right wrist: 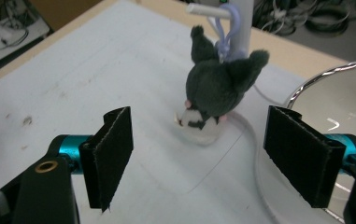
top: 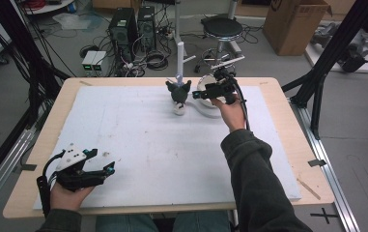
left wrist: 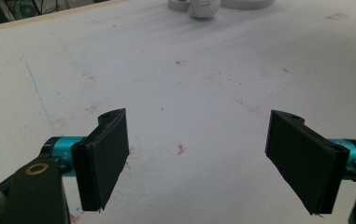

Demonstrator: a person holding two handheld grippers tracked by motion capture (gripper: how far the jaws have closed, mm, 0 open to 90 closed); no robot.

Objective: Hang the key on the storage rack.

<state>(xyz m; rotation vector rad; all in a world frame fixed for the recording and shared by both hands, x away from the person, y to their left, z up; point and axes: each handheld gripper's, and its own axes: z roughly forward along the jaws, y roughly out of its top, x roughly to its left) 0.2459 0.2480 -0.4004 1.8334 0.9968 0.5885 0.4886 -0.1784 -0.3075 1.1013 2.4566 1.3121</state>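
High view: my right gripper (top: 197, 94) sits upper centre of the frame, jaws parted with nothing in them, just right of the plush toy (top: 178, 92). The toy hangs upright by its loop from a peg on the white stand (top: 180, 57). My left gripper (top: 105, 169) rests lower left, well apart.

Left gripper view: its jaws stand wide over the bare white mat (left wrist: 203, 79).

Right gripper view: the toy (right wrist: 215, 88) lies dead ahead, centred between the spread jaws, its long axis vertical. The round dish (right wrist: 339, 88) at right looks empty to me. I judge the right hand nearer.
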